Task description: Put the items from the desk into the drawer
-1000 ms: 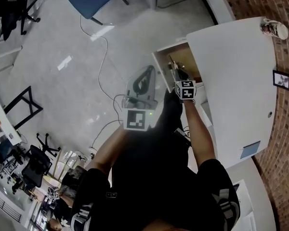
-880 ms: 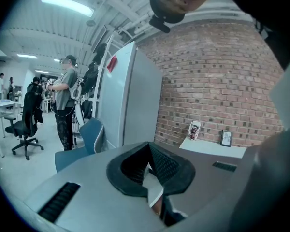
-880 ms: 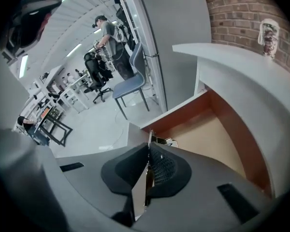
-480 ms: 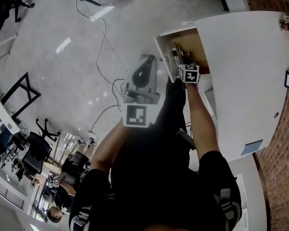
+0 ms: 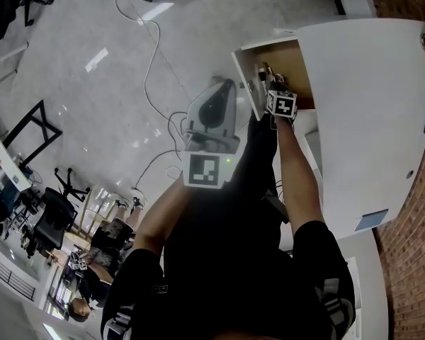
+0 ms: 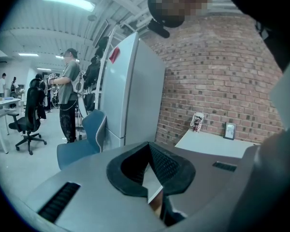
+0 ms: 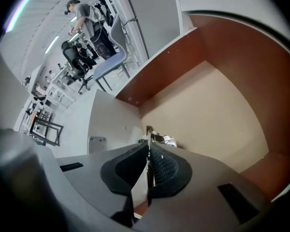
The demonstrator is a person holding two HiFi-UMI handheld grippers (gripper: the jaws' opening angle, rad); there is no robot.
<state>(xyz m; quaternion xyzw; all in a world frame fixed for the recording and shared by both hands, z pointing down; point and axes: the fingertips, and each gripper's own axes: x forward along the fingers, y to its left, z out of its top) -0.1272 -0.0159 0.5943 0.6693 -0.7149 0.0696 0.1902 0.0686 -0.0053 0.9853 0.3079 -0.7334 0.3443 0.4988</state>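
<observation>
Bright, even indoor light; heavy fisheye.
Ceiling strip light (image 6: 67,0) glares upper left; floor (image 5: 92,112) shows glare patches; corners vignetted dark.

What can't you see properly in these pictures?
- The shiny thing in the right gripper: right gripper view, mostly covered by the jaws; tiny in the head view.
- Print on the cup and the framed picture: left gripper view, too small.
- Back of the drawer: head view, hidden under the desk.

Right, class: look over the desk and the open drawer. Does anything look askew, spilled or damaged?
Nothing stands out. The drawer is open and its panels look intact. The right gripper pinches a thin metal item above its floor. The cup stands upright on the desk.
</observation>
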